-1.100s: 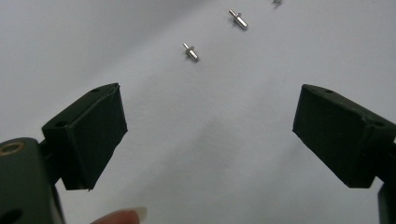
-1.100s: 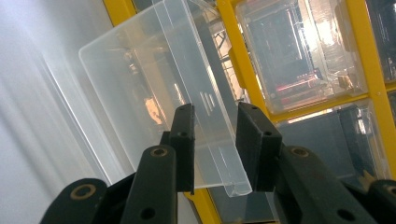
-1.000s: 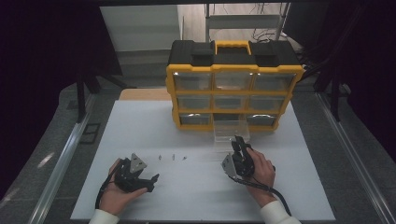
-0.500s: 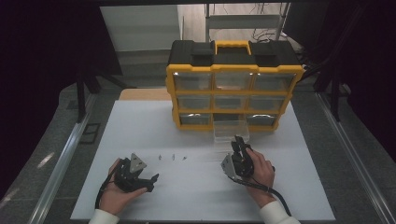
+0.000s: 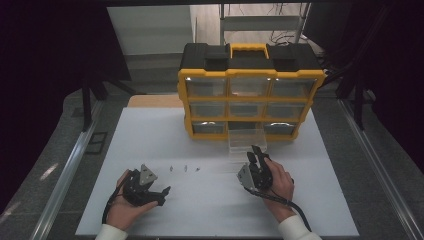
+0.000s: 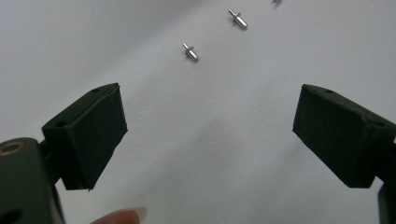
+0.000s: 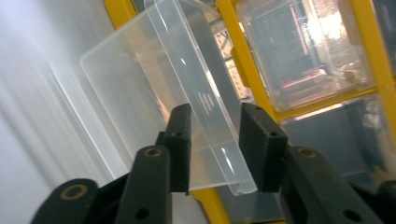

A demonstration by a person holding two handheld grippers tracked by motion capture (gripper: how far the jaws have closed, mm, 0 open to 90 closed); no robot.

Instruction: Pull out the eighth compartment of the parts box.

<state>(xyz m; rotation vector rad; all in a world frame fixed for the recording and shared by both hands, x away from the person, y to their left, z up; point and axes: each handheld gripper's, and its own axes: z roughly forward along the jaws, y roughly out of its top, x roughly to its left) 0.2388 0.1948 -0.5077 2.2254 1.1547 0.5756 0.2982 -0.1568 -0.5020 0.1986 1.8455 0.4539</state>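
The right hand-held gripper [image 7: 214, 149] has its two black jaws nearly closed around the front wall of a clear plastic drawer [image 7: 154, 84]. In the right gripper view the wall stands between the two jaws, but I cannot tell if the pads really press on it or only stand beside it. In the high view this right hand-held gripper [image 5: 256, 159] is in the person's right hand [image 5: 277, 182], and it points forward to the clear plastic drawer [image 5: 246, 141], which is pulled out from the middle of the bottom row of a yellow and black organizer cabinet [image 5: 247, 95]. The drawer seems empty. The cabinet stands at the far side of the white bench [image 5: 150, 135] and has a yellow handle [image 5: 247, 48] on its black top. Its other drawers are pushed in.

The left hand-held gripper [image 6: 210, 135] is wide open, with nothing between its jaws, and it looks down on the bare white bench. A fingertip [image 6: 119, 217] shows at the bottom edge of the left gripper view. In the high view the left hand-held gripper [image 5: 159, 192] is in the person's left hand [image 5: 125, 207], low over the near left part of the bench, and its jaws point to the right.

Three small metal pins [image 5: 185, 168] lie in a row on the bench, between the two hands and a little farther from the person. In the left gripper view two of the pins [image 6: 190, 52] are clearly seen ahead of the open jaws, well apart from them.
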